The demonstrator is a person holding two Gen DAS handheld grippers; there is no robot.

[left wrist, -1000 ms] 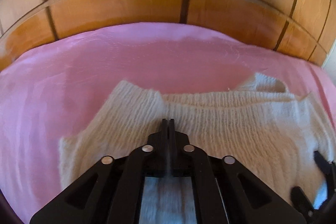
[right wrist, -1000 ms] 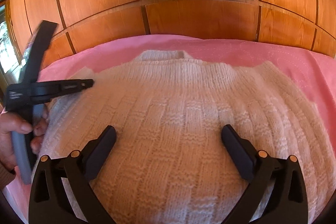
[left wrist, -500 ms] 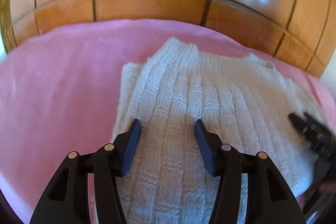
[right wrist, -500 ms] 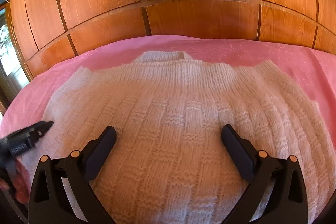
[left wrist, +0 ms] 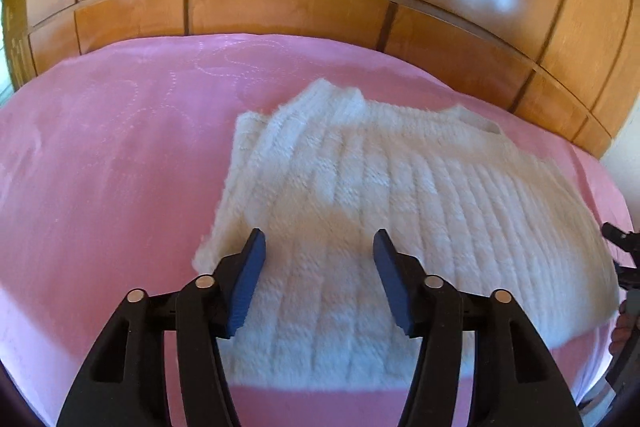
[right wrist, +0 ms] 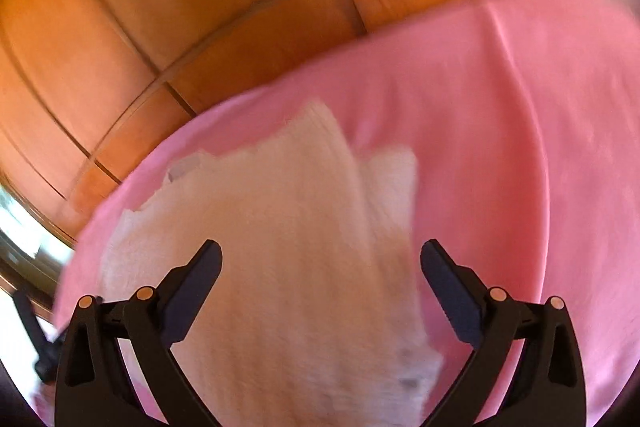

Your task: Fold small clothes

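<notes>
A small cream knitted sweater [left wrist: 384,211] lies flat on the pink bed cover [left wrist: 112,163], its left sleeve folded in over the body. My left gripper [left wrist: 318,247] hovers over the sweater's near left part; its jaws are opening and grip nothing. The right wrist view is blurred by motion: the sweater [right wrist: 288,235] runs away from the camera with a folded sleeve at its right edge. My right gripper [right wrist: 320,259] stands wide over the sweater's near right side, its jaws closing a little, with no cloth pinched. The right gripper's black frame [left wrist: 624,263] shows at the left wrist view's right edge.
A glossy wooden panelled wall [left wrist: 320,11] rises just behind the bed. Bare pink bed cover [right wrist: 500,147] spreads to the right of the sweater and to its left. A hand [left wrist: 622,331] shows at the far right.
My left gripper let go of the sleeve it had folded in, opened and drew back. My right gripper swung to the right and rolled, so the sweater now lies tilted in its view.
</notes>
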